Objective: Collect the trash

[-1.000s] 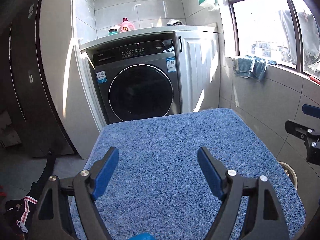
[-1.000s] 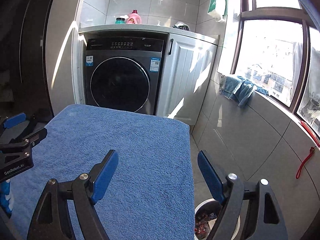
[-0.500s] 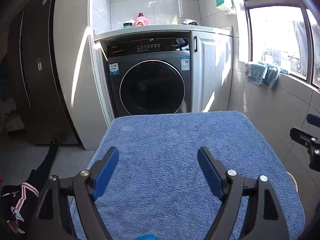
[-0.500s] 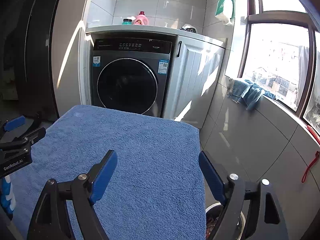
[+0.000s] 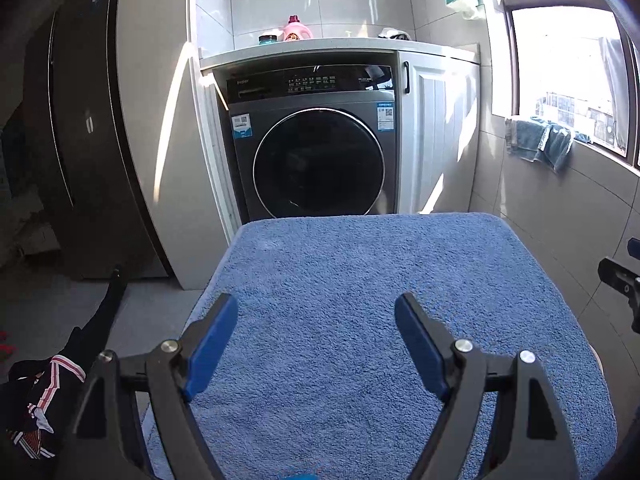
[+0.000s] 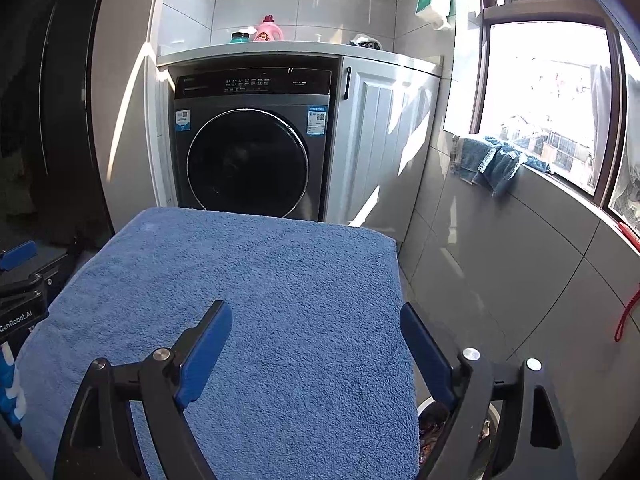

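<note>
A: Views shifted over the last second: washing machine [image 5: 316, 148] now sits more centred and upright in the left view, so both rigs swung to face it.

B: Task meaning?

A: No trash on the blue-towelled worktop [image 5: 360, 280]; looks done or idle. Trash sits in the bin [image 6: 434, 420] on the floor by the worktop's right edge.

B: Grippers?

A: Left hand-held gripper [image 5: 316, 334] spread, empty; right hand-held gripper [image 6: 316, 340] too.

B: Writing?

A: "GenRobot.AI" on the left one's side; machine stickers unreadable.
</note>
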